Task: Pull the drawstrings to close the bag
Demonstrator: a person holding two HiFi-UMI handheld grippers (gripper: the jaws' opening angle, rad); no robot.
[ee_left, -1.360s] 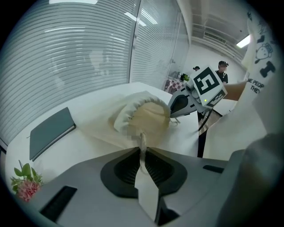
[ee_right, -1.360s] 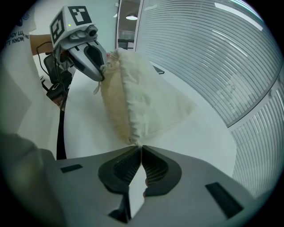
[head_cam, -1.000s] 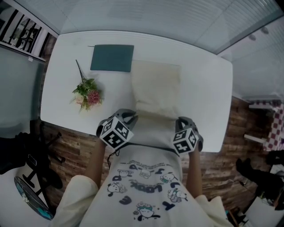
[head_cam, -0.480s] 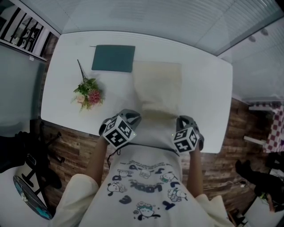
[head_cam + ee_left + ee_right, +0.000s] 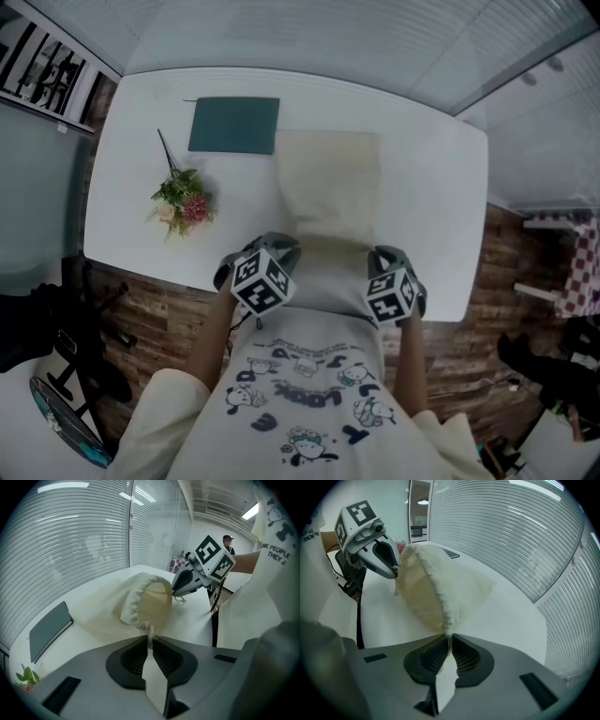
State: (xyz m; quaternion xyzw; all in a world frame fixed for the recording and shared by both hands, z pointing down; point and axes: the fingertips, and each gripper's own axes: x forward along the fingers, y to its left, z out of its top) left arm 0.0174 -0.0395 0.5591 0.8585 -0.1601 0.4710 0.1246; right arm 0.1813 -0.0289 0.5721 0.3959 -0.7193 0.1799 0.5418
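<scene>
Bag (image 5: 328, 187) is lying on tabletop (image 5: 431, 187); L claw (image 5: 279, 246) at 7 o'clock, R claw (image 5: 382, 253) at 5, each pinching a drawstring (image 5: 149, 635).

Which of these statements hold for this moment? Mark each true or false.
1. The left gripper is shut on the left drawstring. True.
2. The right gripper has its fingers wide apart and empty. False: it is shut on the right drawstring at the bag's mouth.
3. The bag lies on the white table. True.
4. The green notebook lies on top of the bag. False: it lies on the table beside the bag.
5. The flowers lie to the person's right of the bag. False: they lie to its left.
</scene>
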